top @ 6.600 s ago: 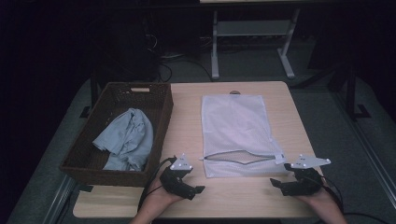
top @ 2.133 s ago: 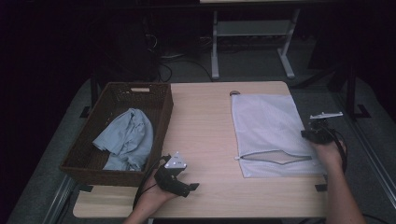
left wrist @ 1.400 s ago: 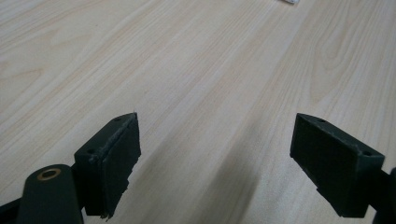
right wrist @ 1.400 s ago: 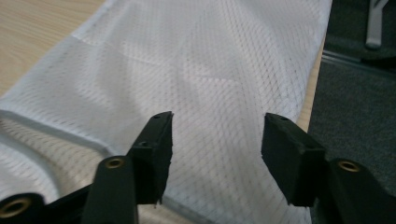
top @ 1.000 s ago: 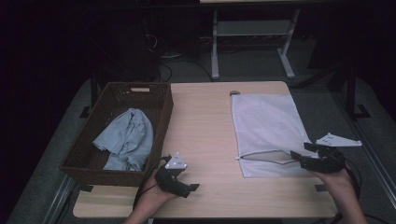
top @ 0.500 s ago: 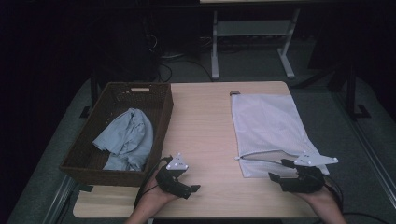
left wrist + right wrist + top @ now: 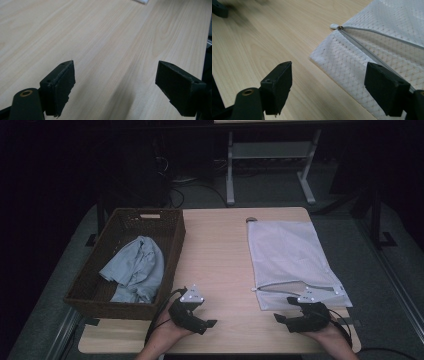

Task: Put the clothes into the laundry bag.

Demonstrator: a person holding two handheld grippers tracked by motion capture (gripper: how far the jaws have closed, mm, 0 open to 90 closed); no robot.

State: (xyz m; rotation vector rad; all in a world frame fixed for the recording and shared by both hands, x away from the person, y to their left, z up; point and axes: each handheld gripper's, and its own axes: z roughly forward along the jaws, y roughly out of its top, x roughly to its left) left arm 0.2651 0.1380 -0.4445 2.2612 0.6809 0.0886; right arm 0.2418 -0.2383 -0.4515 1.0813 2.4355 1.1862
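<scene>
A white mesh bag (image 7: 292,260) lies flat on the right half of the wooden table (image 7: 220,250), its zipper (image 7: 340,27) partly undone along the near edge. My right gripper (image 7: 284,310) rests at the table's front, just short of the bag's near left corner (image 7: 347,65). Its jaws have just been opening and stand wide (image 7: 328,75), with that corner low in the gap and untouched by the pads. My left gripper (image 7: 206,320) sits open at front centre over bare wood (image 7: 116,75). A light blue garment (image 7: 135,267) lies in the brown wicker basket (image 7: 175,227) at the left.
The basket takes up the table's left side, its front corner hanging past the edge. A small dark round thing (image 7: 251,219) sits at the bag's far corner. Bare wood runs between basket and bag. Metal stand legs (image 7: 230,175) and cables are on the floor beyond.
My right gripper came from the bag's right side down to the table's front, near the bag's near left corner. The bag sits farther right than at first. The left gripper stayed put.
</scene>
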